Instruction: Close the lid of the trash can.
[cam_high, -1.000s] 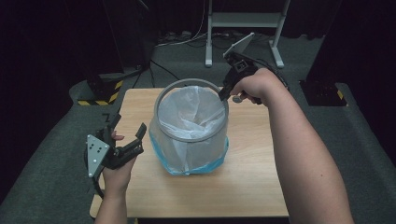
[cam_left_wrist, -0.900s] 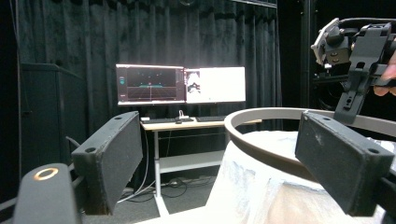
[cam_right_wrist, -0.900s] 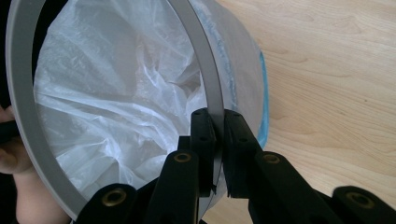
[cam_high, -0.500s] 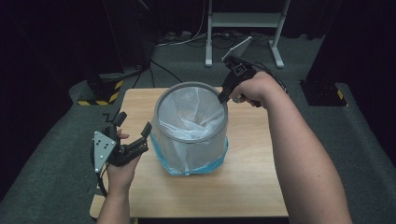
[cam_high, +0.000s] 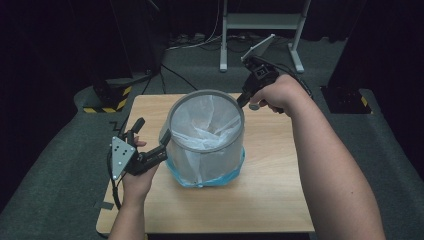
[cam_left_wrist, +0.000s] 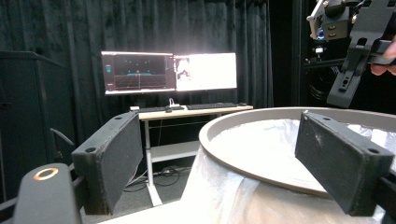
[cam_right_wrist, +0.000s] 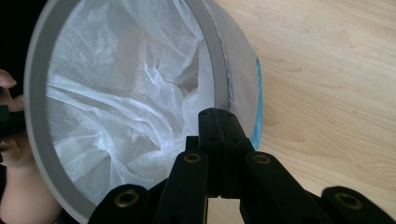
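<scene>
While the right gripper (cam_high: 243, 101) reaches down from the table's far side with its jaws just closed on the grey ring (cam_high: 206, 145) of the lined bin (cam_high: 205, 165), the left gripper (cam_high: 150, 150) lies level, jaws wide, its far pad over that ring. Mid-table (cam_high: 280, 190) stands the bin; bare wood lies to its right and front, near the left edge less.

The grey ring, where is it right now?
In the high view the grey ring tops the white bag mid-table, between the left gripper and the right gripper.
</scene>
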